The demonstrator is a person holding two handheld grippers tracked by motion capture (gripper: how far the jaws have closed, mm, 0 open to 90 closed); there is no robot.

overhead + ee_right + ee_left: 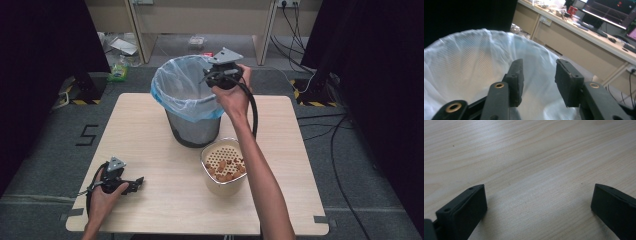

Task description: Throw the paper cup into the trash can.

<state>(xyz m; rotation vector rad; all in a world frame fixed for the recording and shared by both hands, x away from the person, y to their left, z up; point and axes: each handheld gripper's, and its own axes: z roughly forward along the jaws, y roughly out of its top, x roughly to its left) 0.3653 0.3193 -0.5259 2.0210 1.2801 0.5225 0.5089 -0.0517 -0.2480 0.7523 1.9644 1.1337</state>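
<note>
Wooden table [165,190]: left tool [134,184] resting low; right tool [537,75] raised over bin [187,100].

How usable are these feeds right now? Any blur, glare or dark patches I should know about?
High view: evenly lit table, sharp enough, with black curtains at both sides. Left gripper view: wood grain soft, a shadow between the open left tongs, mild sheen up top. Right gripper view: the bin liner is bright and slightly washed out, the upper left corner black, and the right tongs are in focus.
</note>
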